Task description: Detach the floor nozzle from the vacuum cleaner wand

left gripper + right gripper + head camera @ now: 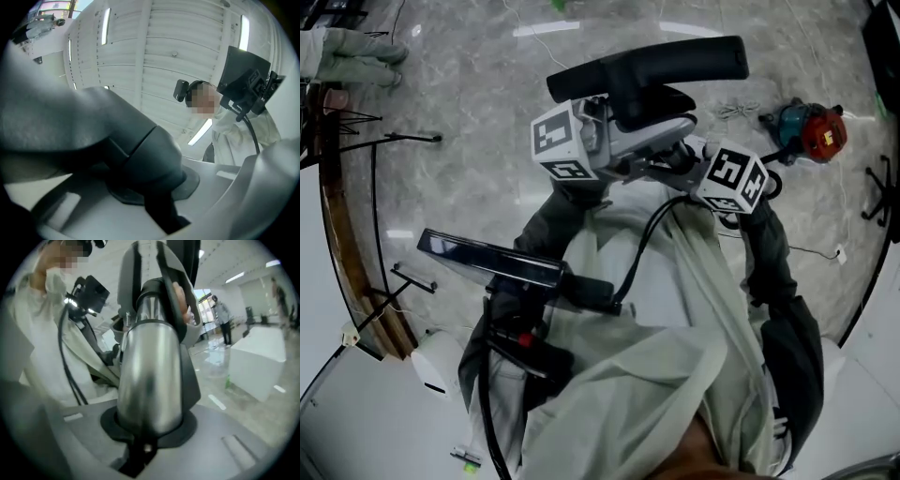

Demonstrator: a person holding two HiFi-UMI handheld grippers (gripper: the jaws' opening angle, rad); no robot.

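Observation:
The black floor nozzle point(649, 64) is held up in front of the person, its long bar lying across the top of the head view. Below it, my left gripper point(619, 141) with its marker cube is shut on the nozzle's dark grey neck point(126, 145), which fills the left gripper view between the jaws. My right gripper point(698, 159), cube to the right, is shut on the silver wand tube point(150, 376). The tube rises from between the jaws point(147, 437) into a grey and black collar point(161, 284). Whether tube and nozzle are still joined I cannot tell.
A black device on a mount point(492, 258) with cables hangs at the person's chest. On the marble floor lie a red and teal machine point(811, 131) at the right and black stand legs point(389, 141) at the left. Another person point(221, 317) stands far off by a white block point(260, 362).

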